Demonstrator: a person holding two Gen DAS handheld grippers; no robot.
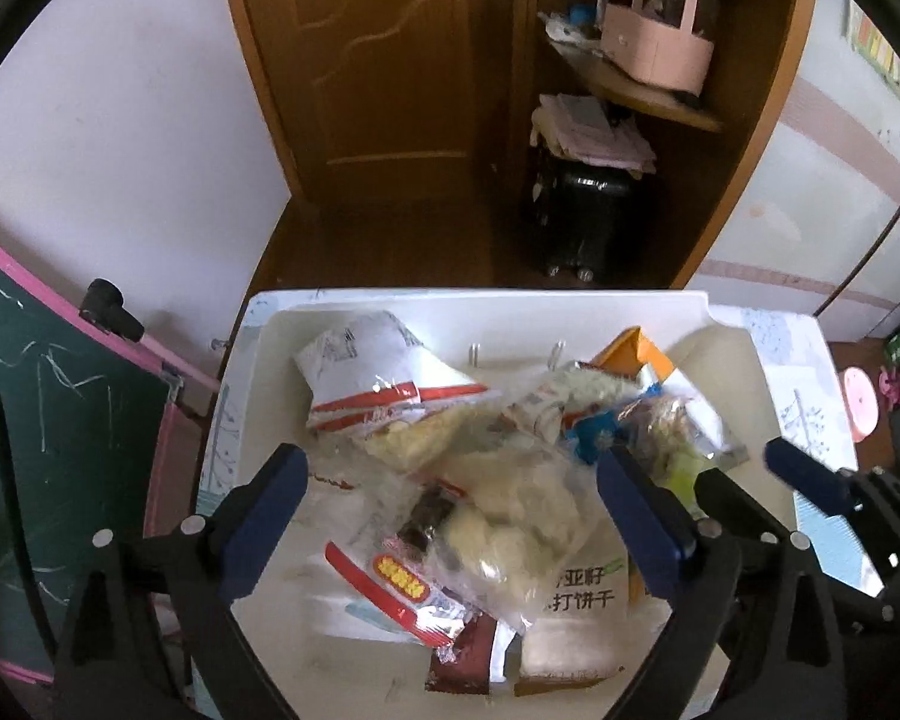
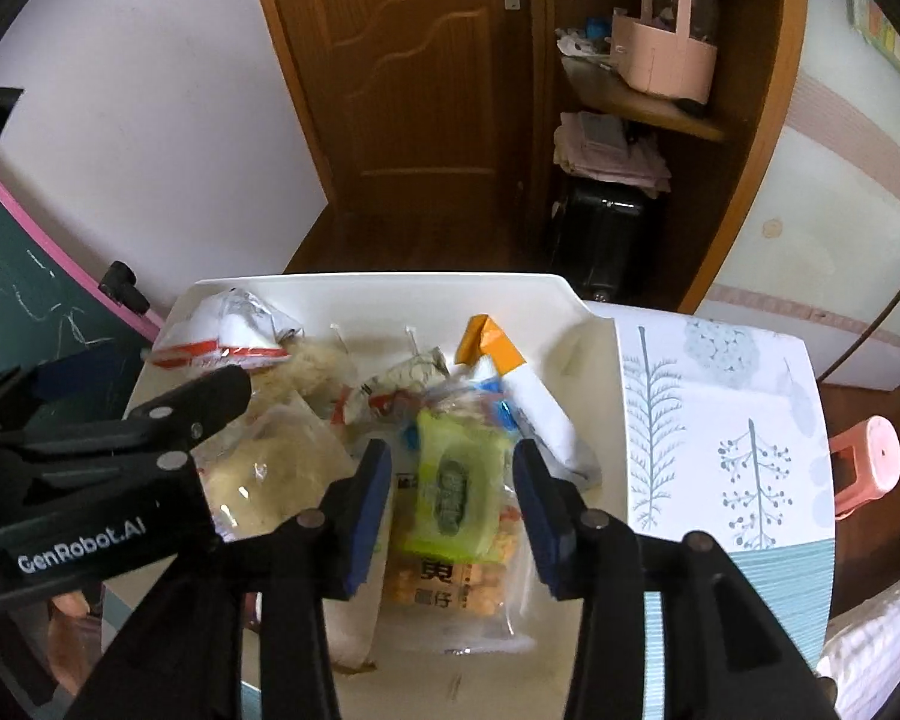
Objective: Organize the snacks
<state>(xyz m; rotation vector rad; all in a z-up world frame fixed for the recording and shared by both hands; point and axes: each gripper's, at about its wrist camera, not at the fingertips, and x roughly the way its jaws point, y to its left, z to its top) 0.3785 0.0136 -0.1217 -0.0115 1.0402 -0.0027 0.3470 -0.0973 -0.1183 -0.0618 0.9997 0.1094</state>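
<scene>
A white tray holds a pile of snack packets; it also shows in the right wrist view. My left gripper is open wide above a clear bag of pale puffs and a red-banded packet. My right gripper is open around a green-labelled snack packet with orange pieces, not touching it that I can tell. A white and red bag lies at the tray's far left. An orange and white packet lies at the far right.
The tray sits on a table with a tree-patterned cloth. A wooden door and shelves with a pink basket stand behind. A chalkboard is at left. A pink stool is at right.
</scene>
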